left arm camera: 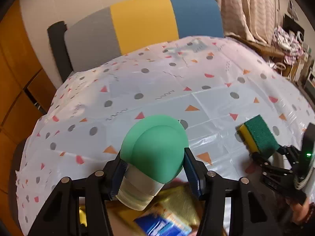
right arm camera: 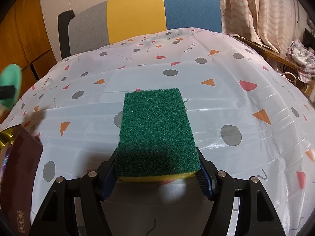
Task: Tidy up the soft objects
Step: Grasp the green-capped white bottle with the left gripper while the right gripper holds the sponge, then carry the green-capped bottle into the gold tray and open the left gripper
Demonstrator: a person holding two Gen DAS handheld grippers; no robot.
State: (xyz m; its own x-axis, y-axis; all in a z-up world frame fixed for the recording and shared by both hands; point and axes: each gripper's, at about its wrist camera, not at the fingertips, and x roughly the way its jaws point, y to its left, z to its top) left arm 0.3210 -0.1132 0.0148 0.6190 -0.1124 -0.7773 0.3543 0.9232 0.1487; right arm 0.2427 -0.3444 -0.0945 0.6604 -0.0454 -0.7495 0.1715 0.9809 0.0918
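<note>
While the right gripper is clamping the scouring sponge lengthwise above the patterned tablecloth, the left gripper is gripping a green-capped container left of it.

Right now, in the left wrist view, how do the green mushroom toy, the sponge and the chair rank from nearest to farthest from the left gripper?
1. Mushroom toy: between the left gripper's fingers, held.
2. Sponge: off to the right, in the right gripper.
3. Chair: beyond the table's far edge.
</note>
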